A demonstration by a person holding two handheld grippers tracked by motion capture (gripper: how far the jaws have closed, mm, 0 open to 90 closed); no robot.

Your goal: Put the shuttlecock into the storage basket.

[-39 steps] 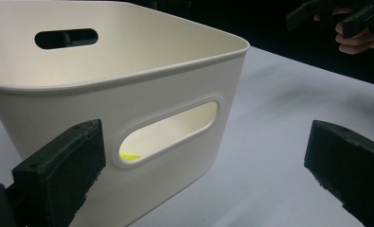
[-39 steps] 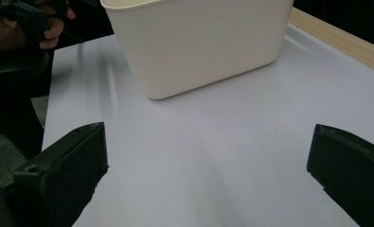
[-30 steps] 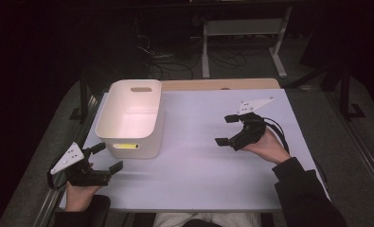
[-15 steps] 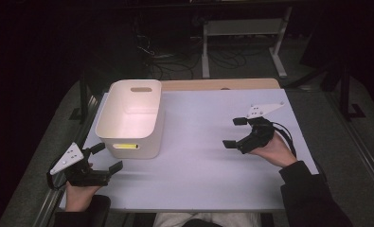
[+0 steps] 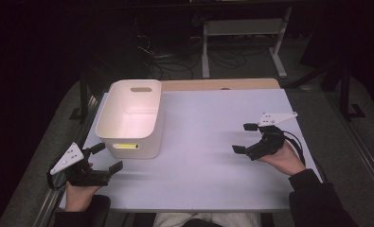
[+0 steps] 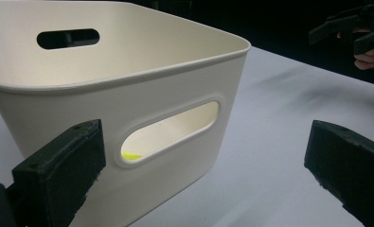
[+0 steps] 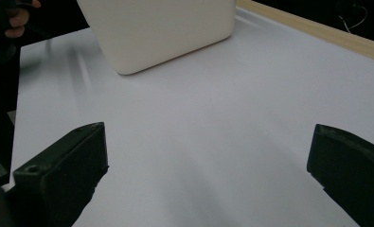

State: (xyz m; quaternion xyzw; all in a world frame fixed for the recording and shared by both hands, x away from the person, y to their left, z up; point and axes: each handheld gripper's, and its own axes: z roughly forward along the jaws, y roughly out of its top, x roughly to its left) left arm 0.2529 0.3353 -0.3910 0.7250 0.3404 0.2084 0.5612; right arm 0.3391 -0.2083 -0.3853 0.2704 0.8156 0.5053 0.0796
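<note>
From the high view, a white bin (image 5: 132, 118) stands on the left part of the pale table (image 5: 208, 161), its open top up; the left gripper (image 5: 105, 158) sits just in front of the bin's near wall, close to the table's near-left corner, jaws spread wide and holding nothing; the right gripper (image 5: 245, 138) hangs over the right side of the table, well apart from the bin, jaws likewise wide apart and empty.

The left gripper view brings in what the high view only hints at: the oval handle slot (image 6: 170, 126) in the bin's near wall, and through it a scrap of something yellow (image 6: 131, 155) on the bin floor, too small to tell what; one jaw lies just beside the wall, the other out over bare table; the other hand and its gripper show far off at the top right.

The right gripper view looks across bare table to the bin's lower wall (image 7: 161, 33), with a wooden strip (image 7: 317, 33) along the far edge.

Against the earlier frames, the right gripper has drawn back toward the person and the right edge; the left gripper and bin lie as before.
</note>
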